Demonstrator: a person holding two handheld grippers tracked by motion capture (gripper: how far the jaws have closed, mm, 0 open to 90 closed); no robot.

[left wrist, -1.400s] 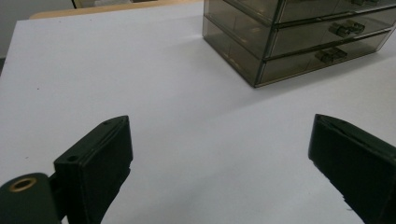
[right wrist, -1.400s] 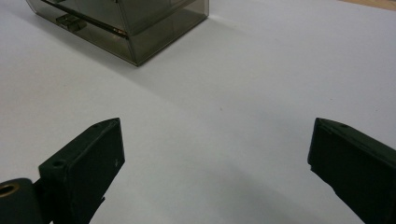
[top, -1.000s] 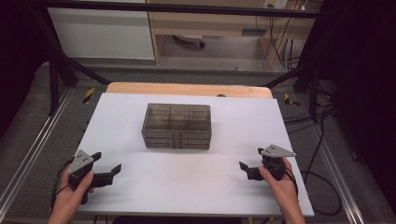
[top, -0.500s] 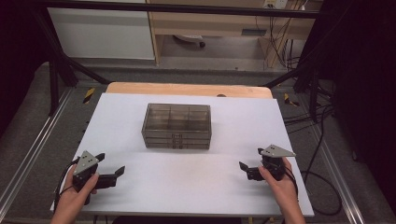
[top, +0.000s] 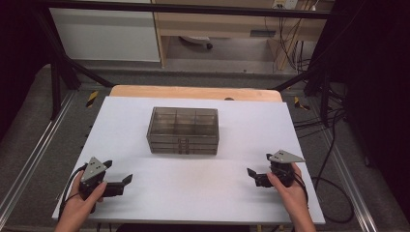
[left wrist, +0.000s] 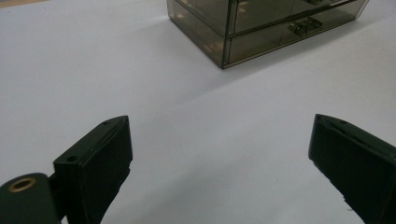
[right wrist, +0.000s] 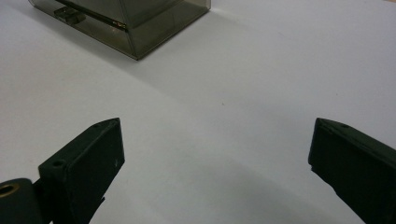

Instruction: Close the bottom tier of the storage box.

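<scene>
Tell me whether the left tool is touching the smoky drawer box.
Apart. The high view shows the left tool near the table's front edge, with bare white table between it and the drawer box; the left gripper view shows that gap too.

We find no readable text, label, brand, number or sign anywhere. The smoky translucent plastic drawer box carries no lettering on its top or drawer fronts, and up close in the left gripper view its front is likewise blank. The white table bears no marks we can read. The yellow-and-black striped patches on the floor are plain hazard stripes without words. The pale plate on the wooden furniture at the back is too small and blurred for us to read.
</scene>
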